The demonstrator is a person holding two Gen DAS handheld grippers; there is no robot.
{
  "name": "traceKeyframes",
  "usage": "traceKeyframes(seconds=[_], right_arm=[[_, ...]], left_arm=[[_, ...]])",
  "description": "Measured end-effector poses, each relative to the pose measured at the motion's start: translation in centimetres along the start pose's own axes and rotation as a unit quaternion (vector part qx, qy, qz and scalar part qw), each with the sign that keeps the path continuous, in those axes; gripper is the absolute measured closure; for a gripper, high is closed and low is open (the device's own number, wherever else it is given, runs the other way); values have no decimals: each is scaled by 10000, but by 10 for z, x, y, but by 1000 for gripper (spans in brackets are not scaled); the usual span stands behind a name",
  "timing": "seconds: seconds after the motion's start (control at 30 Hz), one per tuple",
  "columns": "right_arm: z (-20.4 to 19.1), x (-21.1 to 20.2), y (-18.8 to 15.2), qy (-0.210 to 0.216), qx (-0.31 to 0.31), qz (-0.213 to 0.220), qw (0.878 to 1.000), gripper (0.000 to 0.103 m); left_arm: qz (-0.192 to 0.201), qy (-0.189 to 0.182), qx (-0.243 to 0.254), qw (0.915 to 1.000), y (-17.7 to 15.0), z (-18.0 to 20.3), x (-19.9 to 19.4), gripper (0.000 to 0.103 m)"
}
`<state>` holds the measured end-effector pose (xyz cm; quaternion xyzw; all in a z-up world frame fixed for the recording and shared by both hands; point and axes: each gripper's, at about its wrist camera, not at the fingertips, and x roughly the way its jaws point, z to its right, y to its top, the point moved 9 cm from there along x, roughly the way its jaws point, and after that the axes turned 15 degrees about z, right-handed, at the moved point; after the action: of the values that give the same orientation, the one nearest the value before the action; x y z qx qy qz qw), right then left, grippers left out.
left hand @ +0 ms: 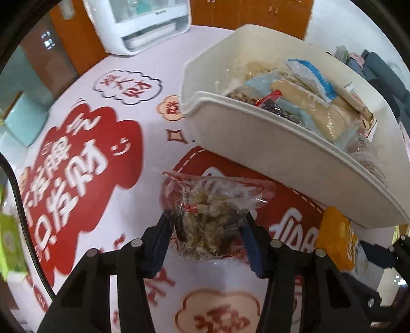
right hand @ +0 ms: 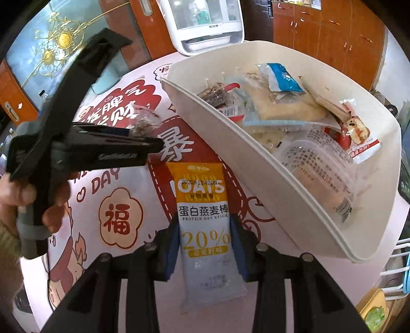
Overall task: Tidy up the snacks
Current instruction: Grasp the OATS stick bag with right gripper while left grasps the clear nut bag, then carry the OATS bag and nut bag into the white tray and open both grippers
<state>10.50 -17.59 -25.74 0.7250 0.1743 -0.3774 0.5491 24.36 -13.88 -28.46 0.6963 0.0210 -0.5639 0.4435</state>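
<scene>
My left gripper (left hand: 207, 225) is shut on a clear snack packet (left hand: 210, 212) with brown and pale pieces, held above the table just left of the white bin (left hand: 269, 153). The bin holds several wrapped snacks (left hand: 307, 102). My right gripper (right hand: 205, 230) is shut on an orange and grey oat bar packet (right hand: 202, 205), held above the table beside the white bin (right hand: 230, 143). The left gripper (right hand: 143, 138) shows in the right wrist view with its clear packet (right hand: 146, 123). The oat bar (left hand: 338, 238) shows at the right of the left wrist view.
The table has a pink and red printed cloth (left hand: 89, 166). A white appliance (left hand: 143, 23) stands at the far edge. A pale blue box (left hand: 23, 123) and a green box (left hand: 10, 243) lie at the left. A white rack (right hand: 399, 261) is at the right.
</scene>
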Motion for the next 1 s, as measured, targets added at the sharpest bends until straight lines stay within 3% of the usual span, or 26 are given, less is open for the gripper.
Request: traceKeyframes(seconds=[0.23, 0.63, 0.8, 1.0], right_arm=[[-5, -27, 5, 81, -115, 107, 9998, 66], [-21, -93, 50, 41, -496, 653, 9966, 66], [-4, -113, 72, -16, -544, 903, 9944, 66], [29, -108, 97, 285, -611, 980, 9929, 66]], left_arm=[[176, 122, -273, 9994, -5, -4, -65, 53], [817, 86, -714, 9941, 5, 15, -170, 52], [1055, -94, -1019, 9891, 18, 28, -188, 52], [1123, 209, -1230, 9858, 41, 50, -177, 52]])
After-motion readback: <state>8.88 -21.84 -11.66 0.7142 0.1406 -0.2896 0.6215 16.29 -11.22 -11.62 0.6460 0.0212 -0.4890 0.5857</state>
